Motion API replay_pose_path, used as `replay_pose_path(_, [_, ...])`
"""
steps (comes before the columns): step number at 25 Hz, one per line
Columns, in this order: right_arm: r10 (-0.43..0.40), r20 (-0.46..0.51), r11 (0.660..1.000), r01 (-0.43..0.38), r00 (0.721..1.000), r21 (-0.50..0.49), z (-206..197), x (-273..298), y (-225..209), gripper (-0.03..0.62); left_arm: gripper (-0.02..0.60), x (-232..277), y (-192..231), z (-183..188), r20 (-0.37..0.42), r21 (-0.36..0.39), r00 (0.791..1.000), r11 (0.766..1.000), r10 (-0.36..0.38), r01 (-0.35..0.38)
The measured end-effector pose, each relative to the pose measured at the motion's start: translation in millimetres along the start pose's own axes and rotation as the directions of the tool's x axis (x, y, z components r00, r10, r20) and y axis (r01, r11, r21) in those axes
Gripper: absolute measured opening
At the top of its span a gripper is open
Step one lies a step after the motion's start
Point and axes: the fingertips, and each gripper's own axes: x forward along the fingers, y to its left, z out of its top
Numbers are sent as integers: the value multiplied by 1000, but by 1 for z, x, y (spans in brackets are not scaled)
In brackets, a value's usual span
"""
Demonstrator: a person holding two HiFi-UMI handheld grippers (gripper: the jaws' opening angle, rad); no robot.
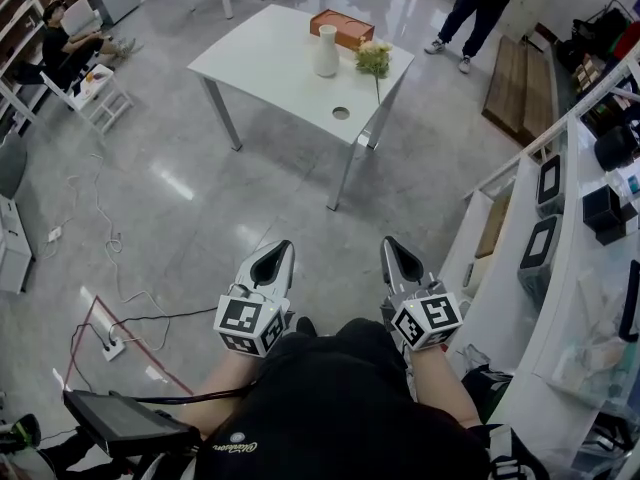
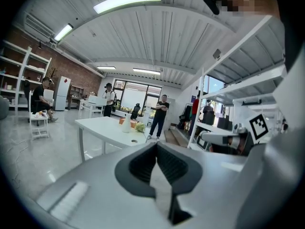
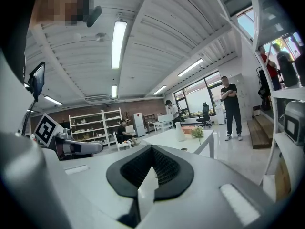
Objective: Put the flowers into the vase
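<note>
Far left, a seated person (image 1: pixel 60 43) by the wall, and cables trailing across the floor to a power strip (image 1: pixel 112 346). None of that touches the job.

Now the left gripper (image 1: pixel 278 255): held low in front of the body, pointing out over the floor, jaws together with nothing between them. Its own view shows the pads meeting at the tip, with the worktop (image 1: pixel 270 68) small beyond them. I'd call that a carrying posture, not a reaching one, since the worktop is well apart from both hands.

On to the worktop. A brown box (image 1: pixel 341 28) sits at the far right edge. Just in front of it stands the white vase (image 1: pixel 326 50), upright, mouth up and free to take a stem. Just right of the vase, not touching it, lie the flowers (image 1: pixel 374 58). Their heads are toward the right corner and the stem runs back along the near right edge. Lying flat like that, the stem is open to a pinch from the side. A round hole (image 1: pixel 341 113) shows toward the near corner.

The right gripper (image 1: pixel 397 253) sits level with its partner, jaws closed as well, empty, aimed at the same worktop.

Far right, shelves (image 1: pixel 505 298) loaded with boxes, and a standing person (image 1: pixel 480 8) beyond the worktop.

Nothing is picked up yet. My read: close the gap first, then a gripper has to open for that stem.
</note>
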Motion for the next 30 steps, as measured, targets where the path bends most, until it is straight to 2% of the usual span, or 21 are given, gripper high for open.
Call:
replay_pose_path(5, [-38,-4,999,38,999,3,0,13,-12,0,8,16,11,-7,-33,-13,999,1000,-23,22])
replay_pose_path(11, [-45,-27,998,46,999,35,-2,47,-53,0,8,65,22,-2,-56,-19,998,1000,-17,16])
replay_pose_path(21, [73,-45,997,-72,996,26,39,137,-160,0,8,201,20,41,-35,-29,998,998,59,-60])
replay_pose_path(26, [131,-40,991,-130,991,15,64,173,-203,0,8,246,19,62,-16,-35,994,993,112,-113])
replay_pose_path(30, [146,-38,989,-145,988,32,70,201,-225,0,8,275,31,72,-9,-41,990,989,142,-143])
